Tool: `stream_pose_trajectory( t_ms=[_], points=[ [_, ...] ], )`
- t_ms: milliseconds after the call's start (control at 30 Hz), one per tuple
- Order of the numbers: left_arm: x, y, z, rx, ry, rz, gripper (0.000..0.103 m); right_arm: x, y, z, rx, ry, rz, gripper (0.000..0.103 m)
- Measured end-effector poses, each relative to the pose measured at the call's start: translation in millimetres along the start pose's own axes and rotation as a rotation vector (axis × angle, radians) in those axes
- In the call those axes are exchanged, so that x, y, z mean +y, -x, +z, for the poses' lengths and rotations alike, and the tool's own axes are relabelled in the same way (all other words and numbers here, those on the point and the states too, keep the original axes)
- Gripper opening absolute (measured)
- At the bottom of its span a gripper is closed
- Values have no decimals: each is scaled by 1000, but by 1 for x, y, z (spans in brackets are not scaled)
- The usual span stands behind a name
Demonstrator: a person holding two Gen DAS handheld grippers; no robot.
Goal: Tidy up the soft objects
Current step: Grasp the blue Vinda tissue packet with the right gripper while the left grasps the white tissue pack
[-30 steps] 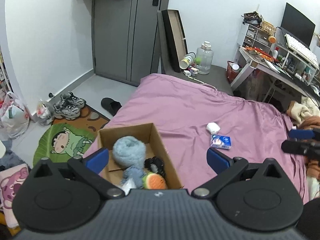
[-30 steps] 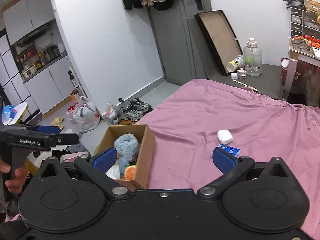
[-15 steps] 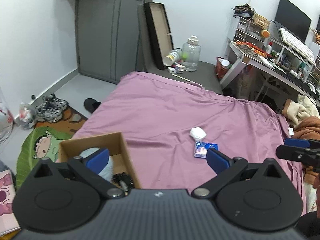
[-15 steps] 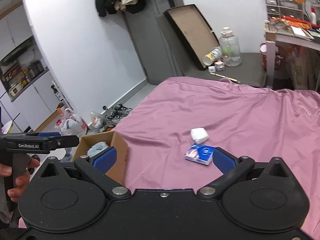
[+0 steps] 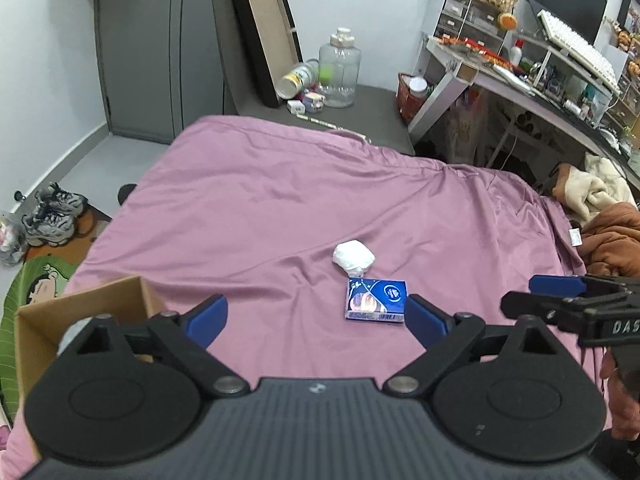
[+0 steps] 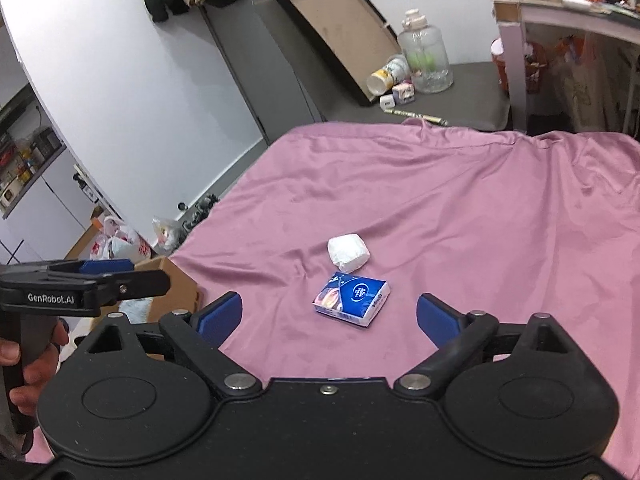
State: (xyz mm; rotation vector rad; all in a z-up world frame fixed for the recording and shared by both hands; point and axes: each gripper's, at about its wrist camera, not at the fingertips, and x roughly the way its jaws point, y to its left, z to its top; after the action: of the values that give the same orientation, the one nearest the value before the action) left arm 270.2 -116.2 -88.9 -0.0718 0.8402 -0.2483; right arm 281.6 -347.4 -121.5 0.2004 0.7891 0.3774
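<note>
We are finding the right gripper [image 6: 329, 318] with its jaws standing wide and nothing between them; the blue pads are flanking open sheet. The blue tissue pack [image 6: 351, 298] is lying just ahead of that gap, at about twelve o'clock and a shade toward one, flat on the pink bedsheet [image 6: 460, 208]. Its long axis is running from roughly seven to one o'clock in this view, so it is sitting skewed to the line between the pads. We are finding the left gripper [image 5: 317, 322] likewise spread wide and carrying nothing; in its view the pack [image 5: 376, 299] is lying off-centre toward one o'clock, close to the right-hand pad. The white wad [image 6: 348, 253] is resting just beyond the pack, near it; we cannot tell whether they are touching. The cardboard box [image 5: 86, 312] is sitting at nine o'clock of the left gripper, at the bed's edge. We are judging the right gripper the better centred on the pack, and the left the nearer to the box; a slight wrist turn looks needed to square the pads across the pack's short side.
</note>
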Motion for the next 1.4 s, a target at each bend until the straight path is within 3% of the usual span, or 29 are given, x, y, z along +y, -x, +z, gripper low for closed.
stream_pose_trajectory(
  t_ms=[267,333,500,833,1267,1367,1400],
  points=[
    [6,-49,4,80,44,26,72,-12,-54,5,76,5,52,89],
    [9,-56,5,94,42,31,68,-16,-67,5,98,-9,76,82],
    [15,-68,6,100,65,56,67,-30,-98,5,172,-86,141,77],
    [19,-98,-4,170,117,29,43,-51,-140,-4,265,-246,173,72],
    [27,-109,-9,199,184,48,35,-57,-170,-10,281,-401,186,72],
    [31,-107,-9,196,192,59,35,-54,-177,-10,285,-412,197,64],
    [32,-106,-9,194,196,61,35,-53,-179,-10,287,-410,193,56]
  ],
)
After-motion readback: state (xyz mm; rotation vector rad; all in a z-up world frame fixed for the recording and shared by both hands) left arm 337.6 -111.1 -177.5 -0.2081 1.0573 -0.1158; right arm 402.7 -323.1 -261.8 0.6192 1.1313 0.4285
